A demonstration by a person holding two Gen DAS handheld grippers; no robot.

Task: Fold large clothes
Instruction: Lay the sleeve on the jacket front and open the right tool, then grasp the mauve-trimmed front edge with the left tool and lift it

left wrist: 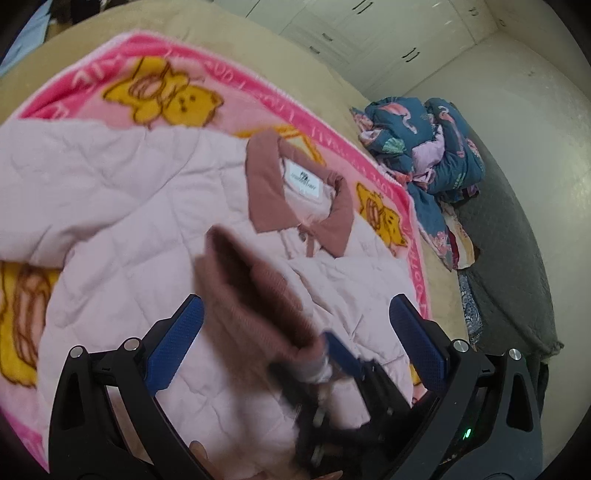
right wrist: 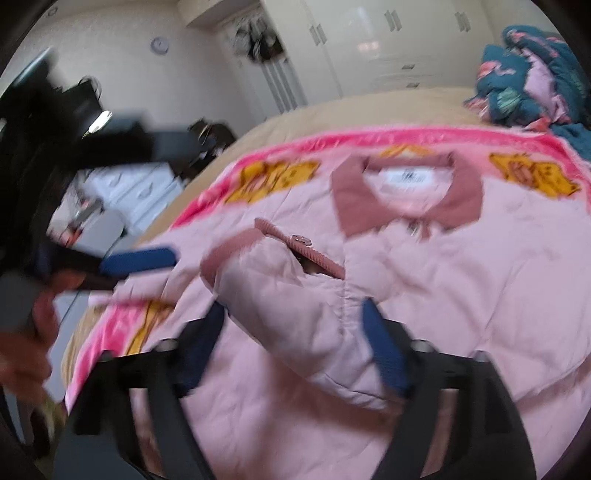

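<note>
A pale pink quilted jacket [left wrist: 129,206] [right wrist: 461,295] with a dusty-pink collar [left wrist: 266,192] [right wrist: 347,199] lies front up on a pink blanket [left wrist: 110,74] [right wrist: 258,151] printed with yellow bears. One sleeve [right wrist: 280,295] is folded across the chest, its ribbed cuff [left wrist: 258,288] [right wrist: 229,254] blurred. My right gripper [right wrist: 295,339] stands open around the sleeve, and its pads do not press on the sleeve. My left gripper [left wrist: 303,336] is open just above the jacket, holding nothing. A blue finger [left wrist: 341,352] of the right gripper shows between its jaws. A left gripper finger [right wrist: 140,260] shows beside the cuff.
The blanket covers a beige bed [left wrist: 221,33] [right wrist: 369,107]. A teal flamingo-print bedding pile [left wrist: 424,147] [right wrist: 535,74] sits at the far corner, with a grey cover [left wrist: 498,258] beside it. White wardrobes [left wrist: 369,37] [right wrist: 369,37] line the wall. A hand [right wrist: 22,350] shows at the left edge.
</note>
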